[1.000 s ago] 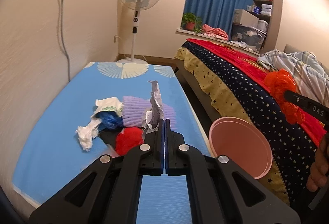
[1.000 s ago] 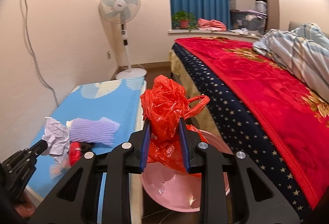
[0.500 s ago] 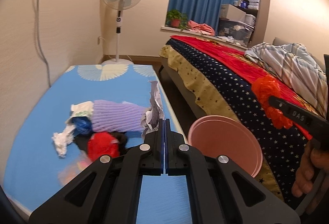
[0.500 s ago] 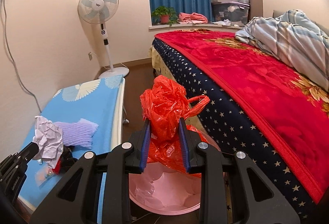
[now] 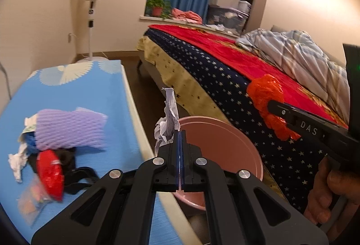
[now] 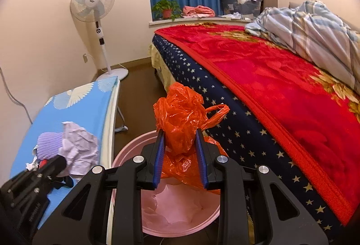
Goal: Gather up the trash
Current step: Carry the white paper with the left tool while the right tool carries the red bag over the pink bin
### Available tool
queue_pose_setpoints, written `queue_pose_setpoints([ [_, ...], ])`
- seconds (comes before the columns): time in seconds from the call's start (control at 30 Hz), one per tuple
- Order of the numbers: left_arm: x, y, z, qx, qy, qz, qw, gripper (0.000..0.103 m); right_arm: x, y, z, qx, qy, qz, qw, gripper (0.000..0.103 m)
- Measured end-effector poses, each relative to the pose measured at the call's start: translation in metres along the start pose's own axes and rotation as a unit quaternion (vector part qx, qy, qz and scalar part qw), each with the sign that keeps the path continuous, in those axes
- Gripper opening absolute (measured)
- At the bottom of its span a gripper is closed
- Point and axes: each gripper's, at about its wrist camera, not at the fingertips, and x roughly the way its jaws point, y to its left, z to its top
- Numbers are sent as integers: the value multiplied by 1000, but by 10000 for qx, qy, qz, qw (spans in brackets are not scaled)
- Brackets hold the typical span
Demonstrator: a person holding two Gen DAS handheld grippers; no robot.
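My left gripper [image 5: 180,132] is shut on a crumpled white paper [image 5: 167,123], held at the table's right edge, beside the rim of the pink bin [image 5: 225,146]. My right gripper [image 6: 180,132] is shut on a crumpled orange plastic bag [image 6: 180,123] and holds it above the pink bin [image 6: 180,209], which stands on the floor between table and bed. The right gripper with the bag [image 5: 267,100] shows in the left wrist view; the left gripper with the paper [image 6: 76,146] shows in the right wrist view.
More trash lies on the blue table [image 5: 78,91]: a purple foam net [image 5: 67,130], a red wrapper [image 5: 50,173], white tissue [image 5: 16,159], a black item. The bed with its red blanket [image 6: 270,78] is on the right. A standing fan [image 5: 92,4] is by the far wall.
My left gripper has carried the paper to the right, off the trash pile to the table edge by the bin. My right gripper has moved over the bin with the bag.
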Motion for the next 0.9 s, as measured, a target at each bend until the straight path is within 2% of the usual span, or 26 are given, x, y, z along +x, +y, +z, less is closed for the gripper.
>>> queue_pose_setpoints([
  [0.4, 32, -12, -4, -9, 215, -150, 9997, 0, 14, -10, -3, 82, 181, -92, 9998, 27],
  [0.9, 49, -22, -7, -50, 363, -345, 9987, 0, 20, -16, -6, 106, 290, -115, 9995, 29],
])
